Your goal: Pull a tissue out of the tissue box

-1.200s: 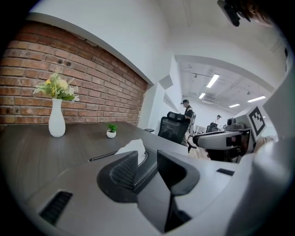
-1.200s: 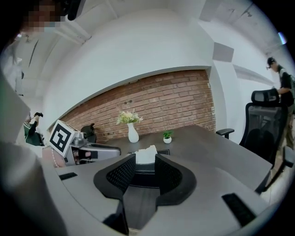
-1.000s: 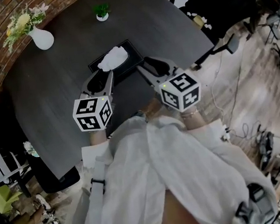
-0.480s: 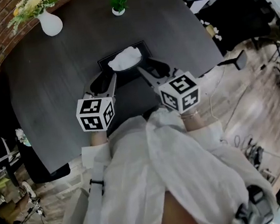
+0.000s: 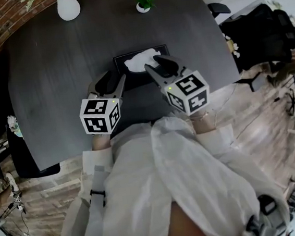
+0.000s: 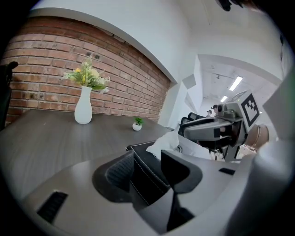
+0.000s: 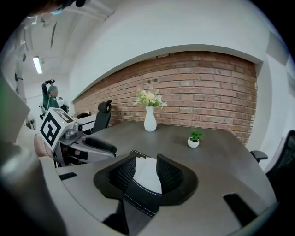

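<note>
Near edge of the table (image 5: 53, 72): the tissue box (image 5: 121, 59) sits just inside it, about mid-width.
Left gripper (image 5: 111, 81): jaws opening, the box's near left corner showing between them, nothing pinched.
Right gripper (image 5: 157, 65): jaws apart, the tissue (image 5: 140, 61) framed between them, not yet squeezed.
Risk: the light box may lift or slide with the pull if nothing braces it; a shallow pinch may tear the sheet.
Tissue: 1 white crumpled tuft standing out of the black box's top slot.
</note>
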`<state>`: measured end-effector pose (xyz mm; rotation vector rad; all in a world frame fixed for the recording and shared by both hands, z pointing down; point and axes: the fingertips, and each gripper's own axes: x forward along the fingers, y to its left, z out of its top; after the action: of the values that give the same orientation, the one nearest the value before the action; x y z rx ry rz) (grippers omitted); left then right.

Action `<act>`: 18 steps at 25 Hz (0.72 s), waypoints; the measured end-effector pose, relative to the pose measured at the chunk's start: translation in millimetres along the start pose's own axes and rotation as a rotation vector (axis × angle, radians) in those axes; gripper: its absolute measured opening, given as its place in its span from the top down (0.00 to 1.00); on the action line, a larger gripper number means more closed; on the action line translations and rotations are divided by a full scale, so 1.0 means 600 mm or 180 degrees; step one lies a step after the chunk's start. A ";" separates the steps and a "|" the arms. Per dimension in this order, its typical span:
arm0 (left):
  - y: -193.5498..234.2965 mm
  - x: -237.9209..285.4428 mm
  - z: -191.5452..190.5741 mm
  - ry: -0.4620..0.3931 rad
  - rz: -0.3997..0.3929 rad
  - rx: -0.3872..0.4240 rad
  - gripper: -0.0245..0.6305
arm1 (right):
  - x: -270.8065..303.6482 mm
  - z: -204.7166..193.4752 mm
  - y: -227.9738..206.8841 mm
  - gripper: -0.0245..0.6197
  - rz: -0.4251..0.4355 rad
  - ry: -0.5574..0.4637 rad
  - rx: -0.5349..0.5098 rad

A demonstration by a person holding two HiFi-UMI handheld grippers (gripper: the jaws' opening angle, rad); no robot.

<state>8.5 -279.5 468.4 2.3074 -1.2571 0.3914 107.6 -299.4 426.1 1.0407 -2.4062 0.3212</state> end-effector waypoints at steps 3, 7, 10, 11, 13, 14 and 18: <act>-0.002 0.004 -0.006 0.0000 0.0022 -0.0067 0.70 | 0.013 0.002 -0.009 0.77 0.0042 0.0061 -0.0198; -0.016 0.009 -0.010 -0.0010 -0.0064 -0.0164 0.70 | 0.036 0.002 -0.024 0.77 0.0151 0.0181 -0.0388; -0.022 0.016 -0.009 -0.0046 -0.0114 -0.0222 0.70 | 0.046 0.006 -0.031 0.76 0.0203 0.0235 -0.0578; -0.023 0.018 -0.010 -0.0041 -0.0101 -0.0224 0.70 | 0.049 0.007 -0.032 0.75 0.0219 0.0252 -0.0663; -0.021 0.020 -0.014 -0.0021 -0.0064 -0.0221 0.70 | 0.054 0.008 -0.026 0.73 0.0276 0.0312 -0.0824; -0.020 0.021 -0.015 -0.0014 -0.0049 -0.0227 0.70 | 0.057 0.007 -0.022 0.71 0.0313 0.0365 -0.0898; -0.016 0.025 -0.025 0.0052 0.0007 -0.0285 0.70 | 0.065 -0.004 -0.026 0.65 0.0390 0.0591 -0.1203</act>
<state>24.7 -277.6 485.2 2.2236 -1.2440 0.3468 97.2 -333.1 448.7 0.6659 -2.2497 -0.0006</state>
